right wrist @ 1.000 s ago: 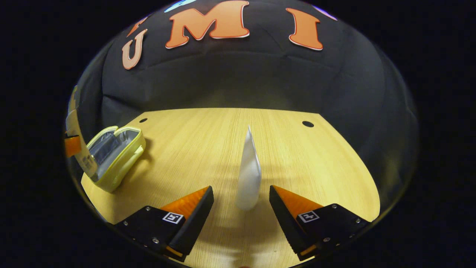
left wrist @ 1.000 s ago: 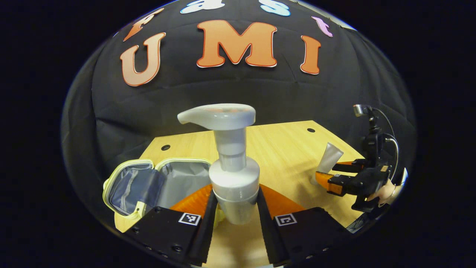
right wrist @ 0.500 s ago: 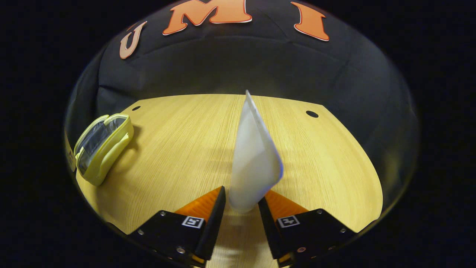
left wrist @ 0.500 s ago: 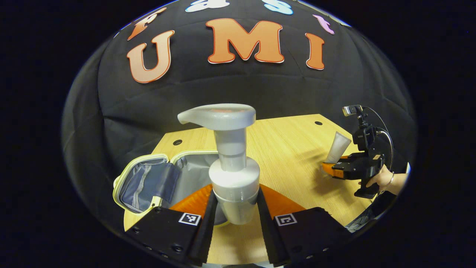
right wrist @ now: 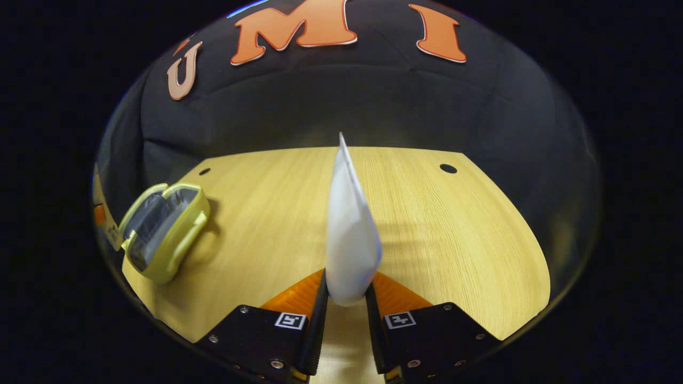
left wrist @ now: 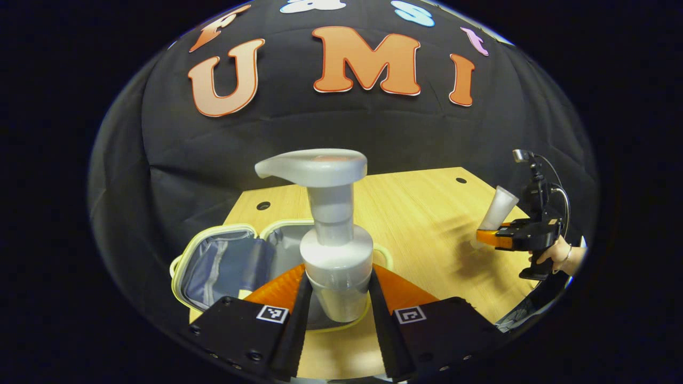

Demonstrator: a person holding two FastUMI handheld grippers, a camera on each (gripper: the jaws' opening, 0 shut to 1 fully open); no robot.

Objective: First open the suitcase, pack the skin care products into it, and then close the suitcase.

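Observation:
My left gripper (left wrist: 335, 304) is shut on a white pump bottle (left wrist: 333, 234), held upright above the open yellow suitcase (left wrist: 229, 264) with its grey lining. The suitcase (right wrist: 163, 229) also shows at the left of the right gripper view, lid open. My right gripper (right wrist: 346, 298) is shut on a white tube (right wrist: 349, 234), crimped end up, lifted off the wooden table (right wrist: 469, 234). In the left gripper view that right gripper (left wrist: 507, 237) holds the tube (left wrist: 499, 209) tilted at the far right, with a hand (left wrist: 555, 256) behind it.
The wooden table (left wrist: 421, 213) has small round holes (left wrist: 263, 205) near its back corners. The black cloth wall rises right behind the table. The table's edge runs close to the suitcase on its left side.
The left gripper carried the pump bottle leftward over the suitcase. The right gripper went from open around the standing tube to shut on it, and the tube has come up off the table.

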